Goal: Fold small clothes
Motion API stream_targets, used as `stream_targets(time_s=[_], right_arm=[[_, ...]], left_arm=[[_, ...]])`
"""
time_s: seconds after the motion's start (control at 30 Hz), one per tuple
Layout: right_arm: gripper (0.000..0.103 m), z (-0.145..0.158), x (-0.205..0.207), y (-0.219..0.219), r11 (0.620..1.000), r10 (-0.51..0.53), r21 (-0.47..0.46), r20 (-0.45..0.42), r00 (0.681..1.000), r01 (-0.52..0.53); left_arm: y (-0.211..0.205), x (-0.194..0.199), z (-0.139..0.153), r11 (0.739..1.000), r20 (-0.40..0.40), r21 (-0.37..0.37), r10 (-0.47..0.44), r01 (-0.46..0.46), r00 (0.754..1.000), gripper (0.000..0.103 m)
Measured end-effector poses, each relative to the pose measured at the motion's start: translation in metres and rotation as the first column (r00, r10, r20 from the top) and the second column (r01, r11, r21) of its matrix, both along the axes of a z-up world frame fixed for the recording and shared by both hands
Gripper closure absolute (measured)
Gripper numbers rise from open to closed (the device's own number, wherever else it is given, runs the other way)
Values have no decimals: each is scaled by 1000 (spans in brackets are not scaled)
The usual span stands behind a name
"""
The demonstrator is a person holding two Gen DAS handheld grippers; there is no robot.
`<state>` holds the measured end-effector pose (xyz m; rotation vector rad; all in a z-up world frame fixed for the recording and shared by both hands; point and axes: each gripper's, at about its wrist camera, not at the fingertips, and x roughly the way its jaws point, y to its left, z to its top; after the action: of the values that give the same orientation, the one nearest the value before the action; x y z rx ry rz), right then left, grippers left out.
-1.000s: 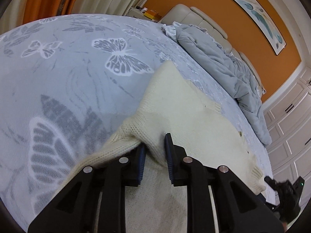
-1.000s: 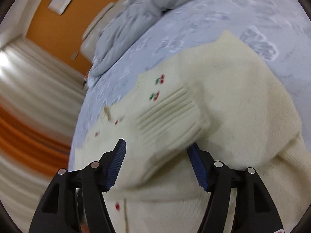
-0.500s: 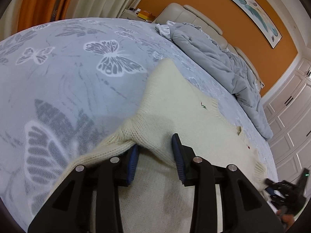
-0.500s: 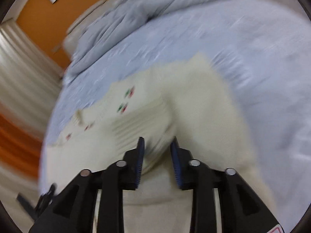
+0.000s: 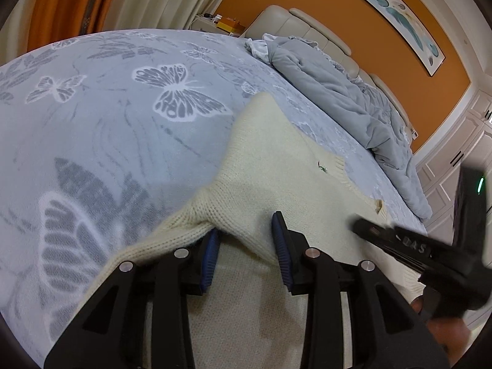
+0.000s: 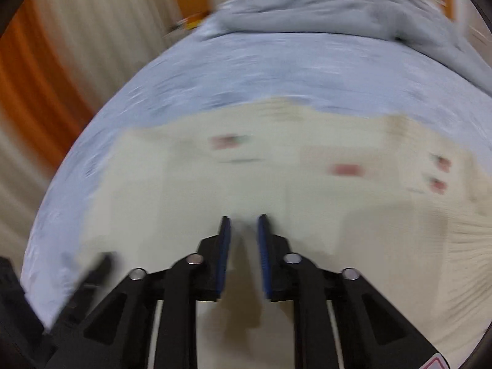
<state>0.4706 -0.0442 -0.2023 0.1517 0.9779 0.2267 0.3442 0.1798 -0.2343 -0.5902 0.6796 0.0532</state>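
A cream knit sweater [image 5: 276, 169] with small red cherry motifs lies flat on the bed; the right wrist view shows it blurred [image 6: 184, 184]. My left gripper [image 5: 246, 240] sits at the sweater's near edge. Its jaws stand apart around a raised fold of knit, and the blue pads [image 5: 212, 252] do not squeeze it. My right gripper [image 6: 243, 224] hovers over the sweater's plain middle, its jaws closing to a narrow slit with no cloth seen caught between them. It enters the left wrist view as a dark tip [image 5: 358, 226] from the right. The ribbed cuff [image 6: 467, 240] lies to its right.
The bed has a grey-blue butterfly cover [image 5: 123, 123]. A crumpled grey duvet [image 5: 338, 92] is piled along the beige headboard [image 5: 307, 27]. Curtains [image 5: 138, 0] hang at the left, white wardrobe doors [image 5: 455, 160] stand at the right. A hand [image 5: 446, 332] holds the right gripper.
My left jaws widened around the knit fold and stayed in place. My right gripper left the ribbed cuff, rolled, swept left across the sweater toward the left gripper, and narrowed its jaws.
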Motion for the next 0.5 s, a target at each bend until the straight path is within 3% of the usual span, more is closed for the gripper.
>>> stream_targets(time_s=[0.07, 0.1, 0.2, 0.3, 0.33, 0.37, 0.4, 0.43, 0.5], right_arm=[[103, -5, -12, -86, 983, -162, 86, -17, 987, 163], [103, -9, -21, -126, 963, -260, 66, -32, 965, 262], [103, -9, -57, -201, 922, -349, 146, -96, 932, 360], [77, 19, -120, -218, 928, -368, 40, -39, 929, 369], [62, 24, -136, -218, 931, -362, 30, -30, 932, 363], [54, 28, -164, -226, 932, -361, 21, -24, 932, 361], [41, 30, -197, -235, 927, -376, -4, -25, 926, 376], [38, 31, -222, -245, 922, -387, -20, -38, 921, 387], [37, 30, -289, -279, 921, -388, -25, -85, 918, 388]], left_arm=[[-1, 0, 1, 1000, 4, 1, -3, 3, 1000, 69], [-2, 0, 1, 1000, 3, 3, -3, 3, 1000, 69], [-5, 4, 4, 1000, -13, 17, -4, 4, 1000, 69], [-9, 9, 9, 999, -62, 31, -24, 26, 998, 64], [-11, 7, 16, 997, -103, 53, -56, 62, 993, 61], [-13, 1, 20, 993, -131, 73, -84, 95, 988, 57], [-16, -8, 26, 987, -164, 97, -113, 130, 980, 42], [-17, -28, 35, 978, -213, 130, -132, 162, 968, 21], [-13, -63, 44, 974, -253, 140, -141, 180, 957, 13]])
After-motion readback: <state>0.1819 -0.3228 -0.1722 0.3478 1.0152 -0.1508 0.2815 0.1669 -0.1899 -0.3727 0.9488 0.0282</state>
